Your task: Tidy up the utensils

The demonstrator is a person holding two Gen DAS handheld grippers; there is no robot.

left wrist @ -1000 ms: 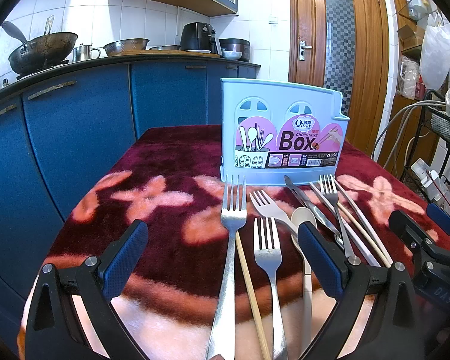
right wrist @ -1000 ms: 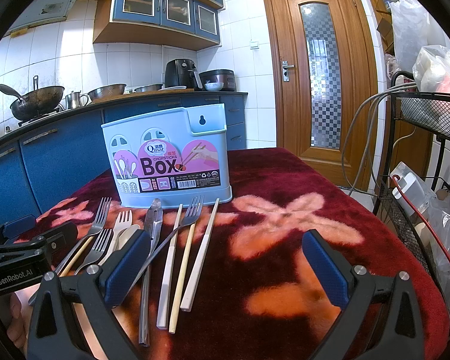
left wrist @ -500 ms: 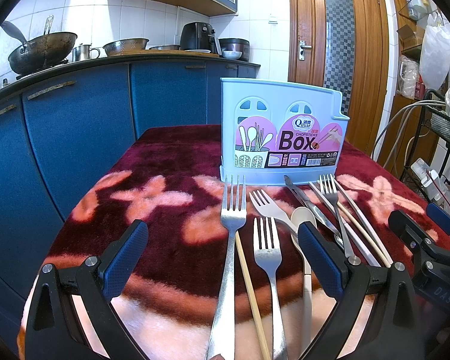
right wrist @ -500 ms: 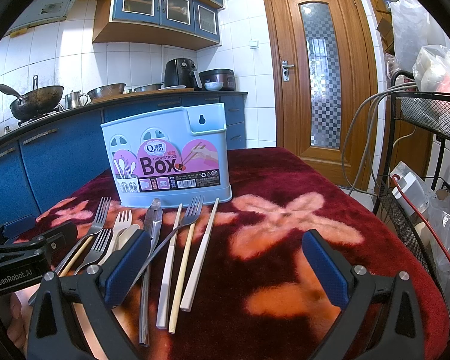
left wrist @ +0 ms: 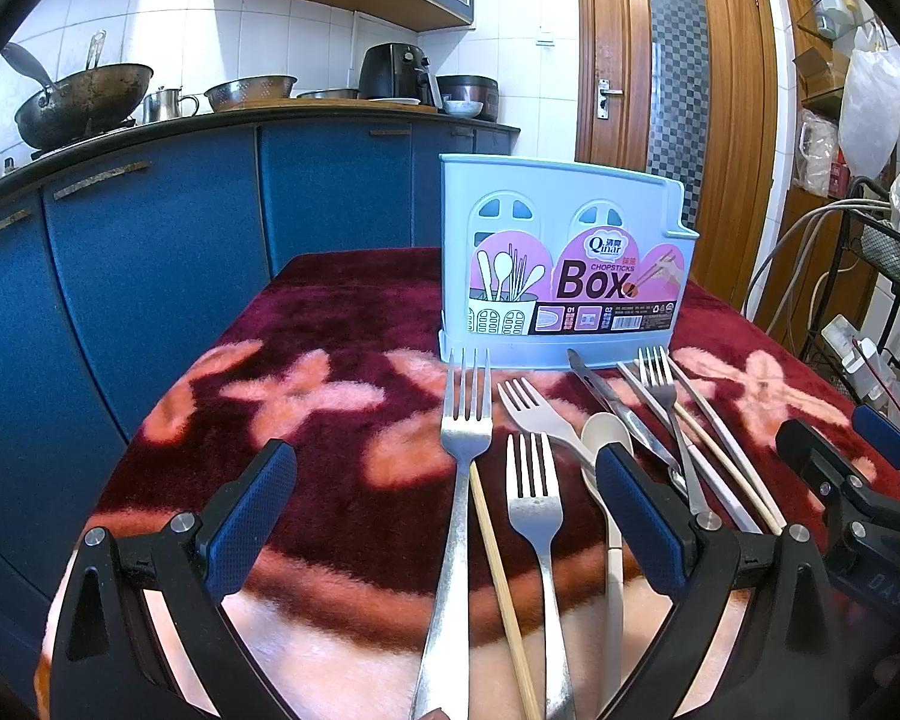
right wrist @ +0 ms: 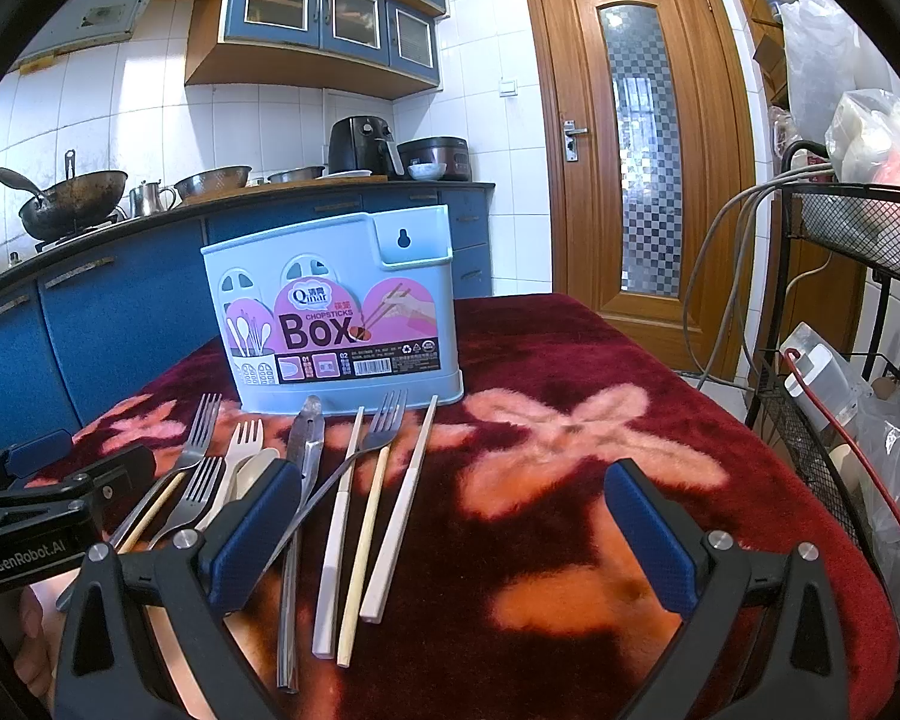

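A: So both grippers, left gripper (left wrist: 444, 516) and right gripper (right wrist: 450, 534), are hovering with jaws spread, gripping nothing?

B: Yes. Utensils (right wrist: 354, 480) are lying crowded just near of the box (right wrist: 336, 312); a chopstick (left wrist: 498, 576) is touching the long fork (left wrist: 459, 480), risking a double pickup.

Forks, chopsticks and a spoon (left wrist: 606, 438) lie before the upright blue utensil box (left wrist: 564, 264).

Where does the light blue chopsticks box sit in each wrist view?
Left wrist: the chopsticks box stands upright right of centre, behind the row of forks.
Right wrist: the box stands left of centre, behind the utensils.
Shared landmark: the wooden door.
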